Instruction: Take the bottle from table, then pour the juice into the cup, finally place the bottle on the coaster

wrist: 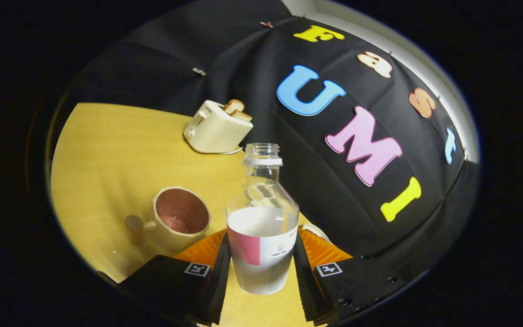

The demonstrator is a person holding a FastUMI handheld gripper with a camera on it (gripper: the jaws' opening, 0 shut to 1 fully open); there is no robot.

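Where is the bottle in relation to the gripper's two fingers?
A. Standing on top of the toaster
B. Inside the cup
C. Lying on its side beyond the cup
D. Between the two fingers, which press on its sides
D: the uncapped bottle stands between the fingers of the gripper, both pressing its labelled sides, with the cup beside it.

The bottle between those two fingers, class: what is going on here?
A hand-held gripper has both fingers pressed on an uncapped bottle, partly full of whitish liquid. The view is tilted. A cup with a handle stands on the table just left of the bottle. A toaster with bread sits beyond them.
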